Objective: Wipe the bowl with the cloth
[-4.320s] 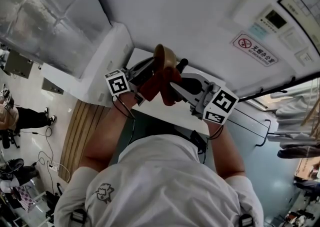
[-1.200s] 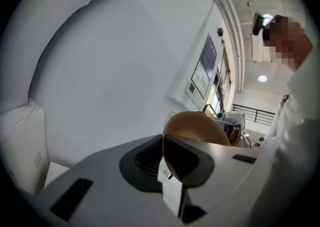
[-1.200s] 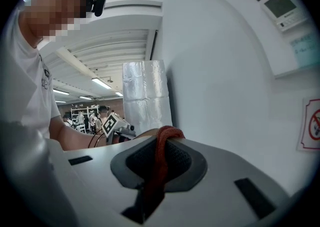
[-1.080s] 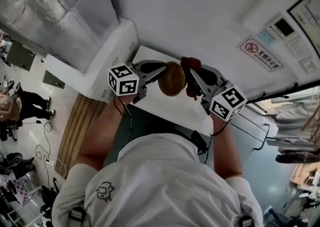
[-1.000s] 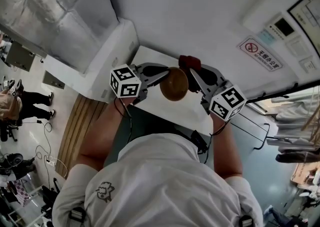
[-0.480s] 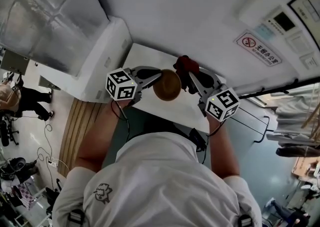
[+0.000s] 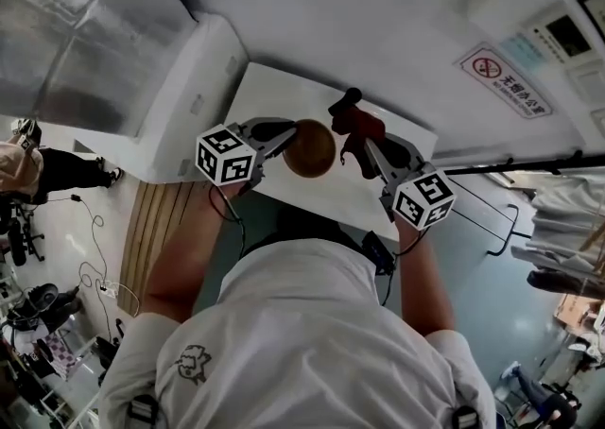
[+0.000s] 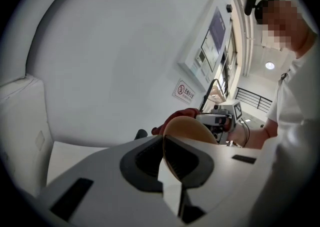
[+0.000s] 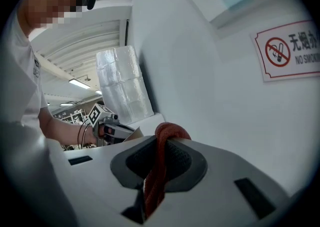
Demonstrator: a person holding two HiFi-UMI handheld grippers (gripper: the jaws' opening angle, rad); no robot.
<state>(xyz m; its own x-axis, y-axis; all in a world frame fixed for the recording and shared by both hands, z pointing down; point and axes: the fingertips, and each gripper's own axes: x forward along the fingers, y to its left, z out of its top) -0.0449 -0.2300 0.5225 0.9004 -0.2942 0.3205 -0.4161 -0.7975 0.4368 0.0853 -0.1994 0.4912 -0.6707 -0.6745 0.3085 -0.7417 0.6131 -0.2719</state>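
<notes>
1. Left tool (image 7: 281, 139) has its jaws nearly together, clamped on the rim of the brown bowl (image 7: 310, 147), which it holds over the white tabletop (image 7: 269, 96).
2. Right tool (image 7: 363, 145) is pinched tight on the red cloth (image 7: 354, 120); a fold bulges above its tips.
3. Bowl and cloth sit just beside each other between the 2 tools; whether they touch cannot be told.

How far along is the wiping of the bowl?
Wiping looks done: the cloth, pressed into the bowl earlier, now sits apart from it. In hand: left gripper shut on the bowl's rim, right gripper on the cloth. Left, likely: setting both on the table.
</notes>
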